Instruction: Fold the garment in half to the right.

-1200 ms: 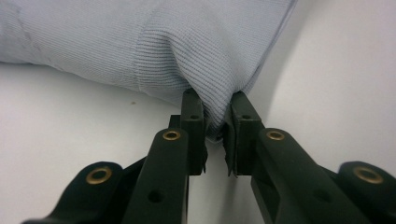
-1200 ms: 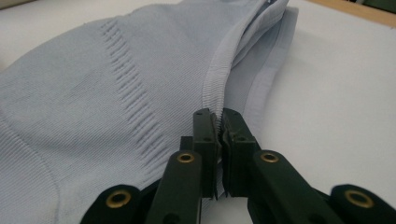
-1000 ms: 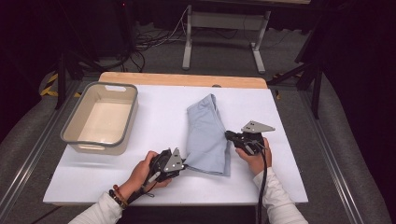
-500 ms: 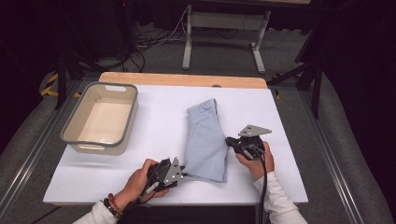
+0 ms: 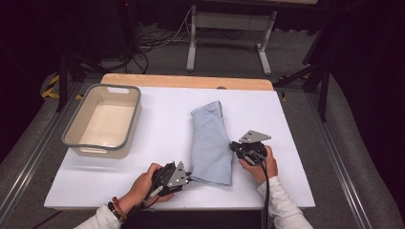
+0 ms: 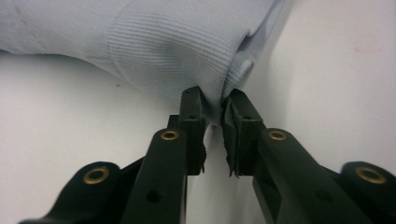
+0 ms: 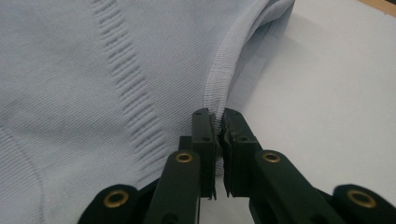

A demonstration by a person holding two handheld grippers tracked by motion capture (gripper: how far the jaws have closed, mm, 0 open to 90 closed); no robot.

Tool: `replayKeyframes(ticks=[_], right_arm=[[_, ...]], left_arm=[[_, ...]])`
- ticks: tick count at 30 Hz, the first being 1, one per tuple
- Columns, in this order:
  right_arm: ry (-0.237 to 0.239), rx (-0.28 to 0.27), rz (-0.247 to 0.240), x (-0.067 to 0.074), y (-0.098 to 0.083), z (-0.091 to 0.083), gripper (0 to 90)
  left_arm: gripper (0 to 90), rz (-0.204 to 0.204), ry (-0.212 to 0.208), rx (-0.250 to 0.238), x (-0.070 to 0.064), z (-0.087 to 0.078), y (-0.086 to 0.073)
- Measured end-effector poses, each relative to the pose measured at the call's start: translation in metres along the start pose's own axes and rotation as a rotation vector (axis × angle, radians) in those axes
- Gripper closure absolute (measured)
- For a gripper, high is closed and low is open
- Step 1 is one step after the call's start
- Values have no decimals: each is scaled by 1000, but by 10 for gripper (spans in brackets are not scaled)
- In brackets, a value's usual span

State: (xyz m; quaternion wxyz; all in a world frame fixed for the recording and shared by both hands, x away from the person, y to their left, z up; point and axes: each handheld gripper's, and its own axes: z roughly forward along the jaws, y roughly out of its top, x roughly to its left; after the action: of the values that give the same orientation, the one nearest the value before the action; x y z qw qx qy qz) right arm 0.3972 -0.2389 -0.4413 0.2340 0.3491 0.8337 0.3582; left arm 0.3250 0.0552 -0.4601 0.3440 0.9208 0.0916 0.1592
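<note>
The left hand-held gripper (image 5: 187, 176) sits at the near left corner of the folded light-blue garment (image 5: 210, 143). In the left gripper view its jaws have just been closing, and they are nearly together now, with a fold of the ribbed cloth (image 6: 177, 51) pinched between the tips; the rest of the garment spreads ahead of the jaws and off to their left.

The right hand-held gripper (image 5: 235, 146) meets the same garment on its right edge, roughly midway along its length. In the right gripper view the jaws are all but closed on the stitched hem (image 7: 219, 74), which runs straight up from the tips, with the wide stretch of cloth (image 7: 93, 93) to their left and bare white desk (image 7: 336, 102) to their right.

The garment lies flat on the desk (image 5: 162, 119) as a long narrow fold between the two hand-held grippers, stretching away from them towards the far edge. Well to the left of the left hand-held gripper, and farther off, stands a beige bin with a grey rim (image 5: 76, 125).
</note>
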Motion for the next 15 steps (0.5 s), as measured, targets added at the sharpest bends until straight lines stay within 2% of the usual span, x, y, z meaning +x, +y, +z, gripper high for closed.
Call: replayKeyframes(ticks=[5, 8, 9, 11, 14, 15], right_arm=[[-2, 10, 2, 0, -2, 7, 830], [-5, 12, 0, 0, -3, 10, 813], [-4, 10, 4, 0, -3, 10, 809], [-4, 8, 13, -1, -4, 9, 782], [-8, 1, 10, -2, -5, 9, 770], [-11, -3, 8, -2, -5, 10, 766]], left_arm=[[810, -7, -17, 2, 3, 0, -1], [760, -2, -40, -2, 5, -3, -3], [719, -2, -56, -14, 6, -6, -4], [647, 2, -58, -39, 9, -12, -5], [583, -26, -71, -123, 16, -24, -5], [555, -34, -65, -128, 17, -26, -5]])
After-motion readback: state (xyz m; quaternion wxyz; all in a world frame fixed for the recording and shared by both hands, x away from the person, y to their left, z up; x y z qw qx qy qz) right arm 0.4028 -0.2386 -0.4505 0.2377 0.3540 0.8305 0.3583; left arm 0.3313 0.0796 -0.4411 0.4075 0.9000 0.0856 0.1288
